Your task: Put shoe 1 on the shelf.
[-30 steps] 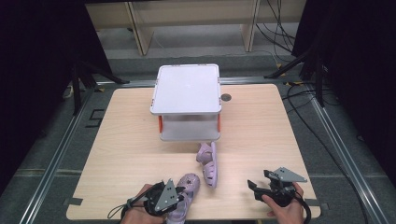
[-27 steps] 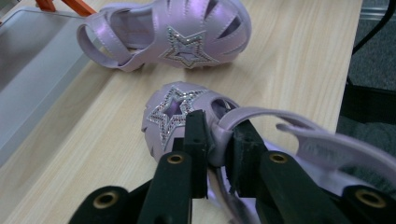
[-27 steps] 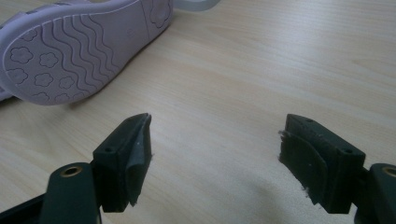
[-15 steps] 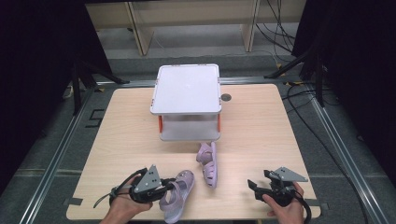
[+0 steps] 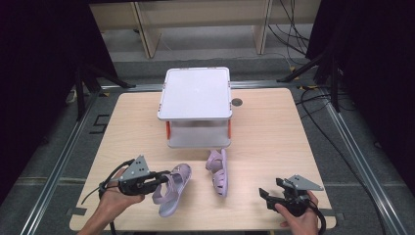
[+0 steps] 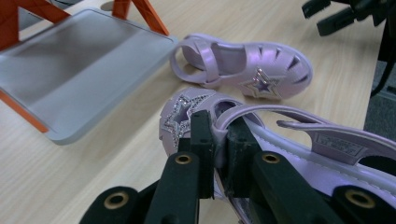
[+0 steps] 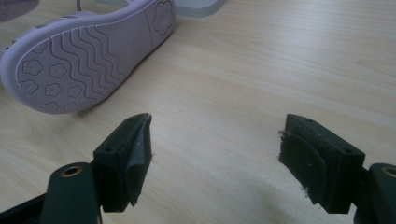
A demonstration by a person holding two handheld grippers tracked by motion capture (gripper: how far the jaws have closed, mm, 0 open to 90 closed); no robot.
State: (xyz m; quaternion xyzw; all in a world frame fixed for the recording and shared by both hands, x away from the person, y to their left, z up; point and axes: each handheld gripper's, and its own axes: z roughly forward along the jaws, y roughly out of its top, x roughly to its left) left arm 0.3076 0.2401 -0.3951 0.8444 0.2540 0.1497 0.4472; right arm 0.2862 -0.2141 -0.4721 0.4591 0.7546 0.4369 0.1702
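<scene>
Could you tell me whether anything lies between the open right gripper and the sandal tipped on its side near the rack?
Nothing visible does. Bare table separates the right gripper from the tipped sandal; in the right gripper view its sole shows beyond the open fingers.

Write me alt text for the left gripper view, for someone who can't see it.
The left tongs are shut on a strap of a lilac sandal with a glittery star on its toe. A second matching sandal lies just beyond on the wooden table, beside a low grey shelf with orange legs.
</scene>
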